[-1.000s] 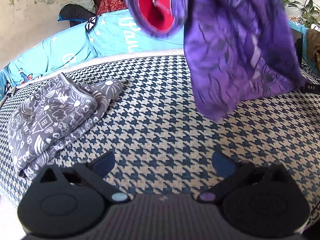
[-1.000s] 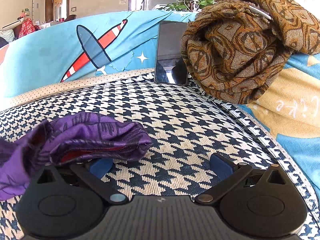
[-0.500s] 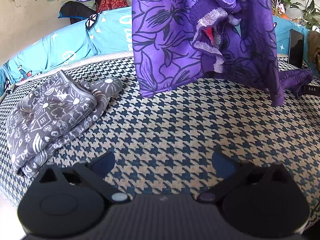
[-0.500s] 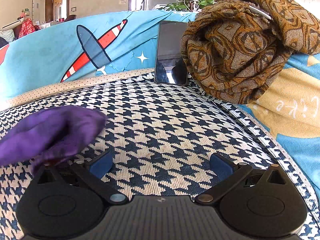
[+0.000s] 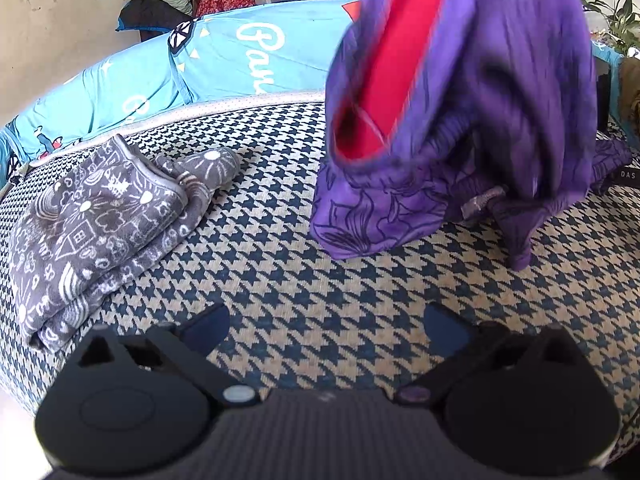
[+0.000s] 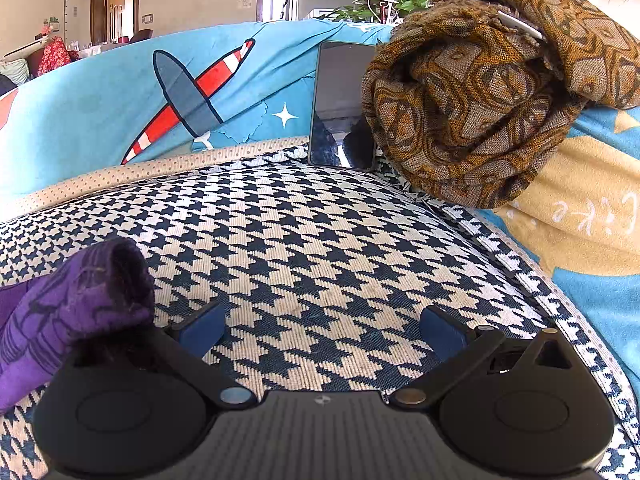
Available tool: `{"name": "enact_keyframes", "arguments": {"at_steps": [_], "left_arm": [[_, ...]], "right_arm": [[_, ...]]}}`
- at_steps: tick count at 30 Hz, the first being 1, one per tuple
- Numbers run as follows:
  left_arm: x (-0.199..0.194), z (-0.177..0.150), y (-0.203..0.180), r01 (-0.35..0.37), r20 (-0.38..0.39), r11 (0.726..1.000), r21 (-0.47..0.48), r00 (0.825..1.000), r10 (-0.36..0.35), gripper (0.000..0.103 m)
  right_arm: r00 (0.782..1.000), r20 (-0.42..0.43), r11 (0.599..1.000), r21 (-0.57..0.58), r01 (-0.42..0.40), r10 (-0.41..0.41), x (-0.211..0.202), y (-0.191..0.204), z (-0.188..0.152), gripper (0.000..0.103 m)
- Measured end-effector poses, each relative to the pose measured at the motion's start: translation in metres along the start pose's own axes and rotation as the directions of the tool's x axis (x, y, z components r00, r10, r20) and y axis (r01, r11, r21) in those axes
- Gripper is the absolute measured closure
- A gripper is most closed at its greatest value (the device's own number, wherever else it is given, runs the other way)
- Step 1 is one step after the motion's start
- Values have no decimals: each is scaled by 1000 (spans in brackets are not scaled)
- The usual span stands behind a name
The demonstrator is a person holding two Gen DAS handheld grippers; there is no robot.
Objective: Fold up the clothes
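- The left gripper (image 5: 325,330) is seen low over a houndstooth-patterned cushion (image 5: 288,280); its jaws are spread wide apart and nothing is held between them.
- The right gripper (image 6: 322,330) is likewise seen just above the same cushion (image 6: 320,240), with its jaws wide apart and only bare fabric between them.
- A purple garment (image 5: 500,92) with a dark floral line print is seen hanging in the air ahead of the left gripper, blurred by motion; what holds it up lies outside the picture.
- A bright red lining (image 5: 384,60) is exposed in an opening of the purple garment.
- The lower edge of the garment is seen reaching down to the cushion, where some folds are gathered; whether all of it touches cannot be told.
- In the right wrist view, a bunched end of the purple garment (image 6: 76,308) is draped on the cushion and against the left side of the right gripper's body, outside the jaws.
- A grey printed garment (image 5: 100,232), already folded, is laid on the cushion at the left, well apart from the purple one.
- A brown patterned cloth (image 6: 488,96) is heaped at the far right on a blue printed cover (image 6: 120,120).
- A dark phone (image 6: 344,108) is propped upright against that cover, just beside the brown cloth.
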State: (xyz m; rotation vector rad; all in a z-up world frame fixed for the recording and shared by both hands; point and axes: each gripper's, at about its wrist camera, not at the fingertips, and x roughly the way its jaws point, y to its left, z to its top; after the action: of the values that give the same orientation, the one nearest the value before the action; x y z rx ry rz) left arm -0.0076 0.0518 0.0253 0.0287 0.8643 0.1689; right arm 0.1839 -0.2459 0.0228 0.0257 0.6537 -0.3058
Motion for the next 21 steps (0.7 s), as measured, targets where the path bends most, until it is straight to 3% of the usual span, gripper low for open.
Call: {"name": "enact_keyframes", "arguments": {"at_steps": [12,21], "left_arm": [[10,-4,-22,-1,-15,998,60,1000,1,0],[13,1,-22,12,-23,999,45,1000,-11,0]], "right_arm": [[1000,0,1000,-1,0,0,2,0,0,0],[1000,0,1000,-3,-1,1,3,1,0,0]]}}
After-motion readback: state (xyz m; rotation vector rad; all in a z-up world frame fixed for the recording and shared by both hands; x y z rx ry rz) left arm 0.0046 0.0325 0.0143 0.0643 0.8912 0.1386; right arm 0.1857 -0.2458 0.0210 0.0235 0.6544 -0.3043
